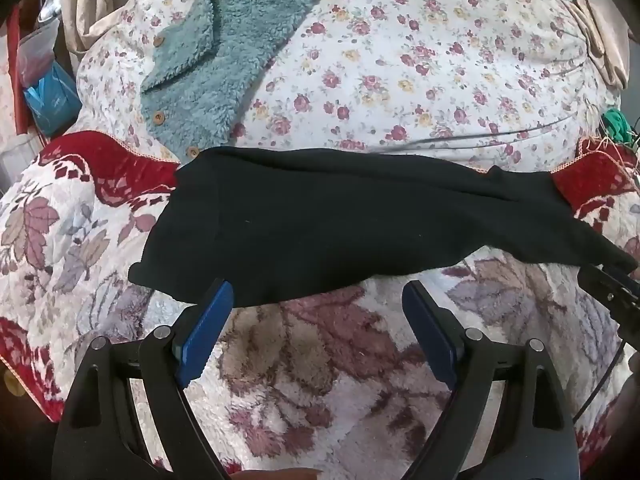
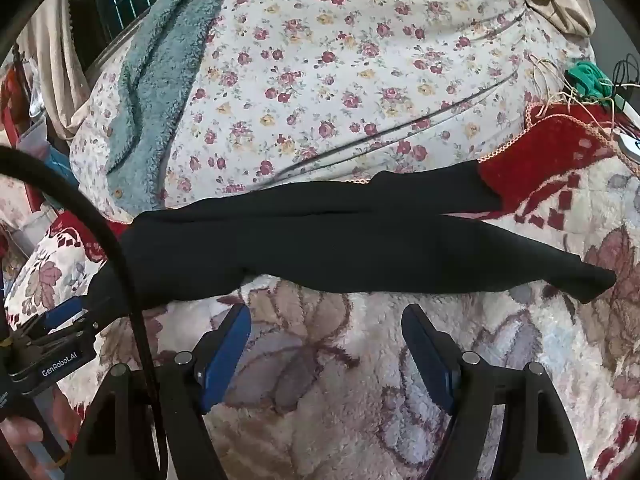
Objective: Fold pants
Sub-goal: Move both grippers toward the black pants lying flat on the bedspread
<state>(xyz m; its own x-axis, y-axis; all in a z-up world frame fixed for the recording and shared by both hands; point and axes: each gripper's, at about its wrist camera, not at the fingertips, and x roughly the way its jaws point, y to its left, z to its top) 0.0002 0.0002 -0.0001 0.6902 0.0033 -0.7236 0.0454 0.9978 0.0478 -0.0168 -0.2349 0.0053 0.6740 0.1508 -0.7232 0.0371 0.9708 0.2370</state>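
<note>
Black pants [image 1: 320,224] lie flat across a floral fleece blanket [image 1: 320,380], waist end to the left and legs running right. In the right wrist view the pants [image 2: 340,252] show two legs lying close together, the nearer leg ending at a cuff [image 2: 592,280]. My left gripper [image 1: 318,292] is open and empty, its blue pads just at the near edge of the waist part. My right gripper [image 2: 326,316] is open and empty, just short of the near leg. The left gripper also shows at the left edge of the right wrist view [image 2: 68,320].
A teal fleece jacket [image 1: 208,52] with wooden buttons lies beyond the pants on a rose-print quilt [image 1: 420,60]. Beige cloth [image 1: 600,36] hangs at the far right. A green item with cords [image 2: 588,80] sits at the right. Clutter and a blue bag [image 1: 48,96] stand at the left.
</note>
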